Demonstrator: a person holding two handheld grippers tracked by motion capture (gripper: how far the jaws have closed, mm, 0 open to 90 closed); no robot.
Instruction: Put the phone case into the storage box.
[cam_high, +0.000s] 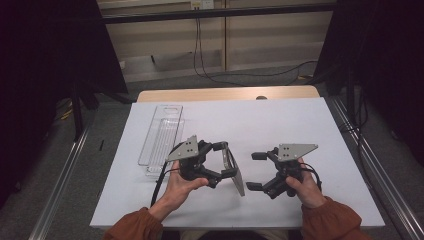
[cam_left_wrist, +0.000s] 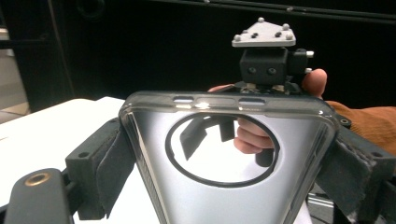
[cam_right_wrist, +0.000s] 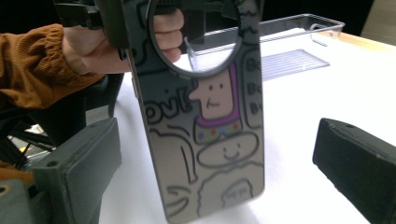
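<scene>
Clear plastic phone case with cartoon print (cam_right_wrist: 210, 130): light, flexible, slippery; grip by its edges.
left gripper (cam_high: 226, 161): pinching the case's edges.
right gripper (cam_high: 256, 171): spread, empty.

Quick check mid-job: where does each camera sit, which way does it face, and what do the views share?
High view: above the person's side, facing forward and down on the table; forearms and both grippers show.
Left gripper view: on the left gripper, facing the phone case it grips.
Right gripper view: on the open right gripper, facing that case.
Shared: the case.
</scene>
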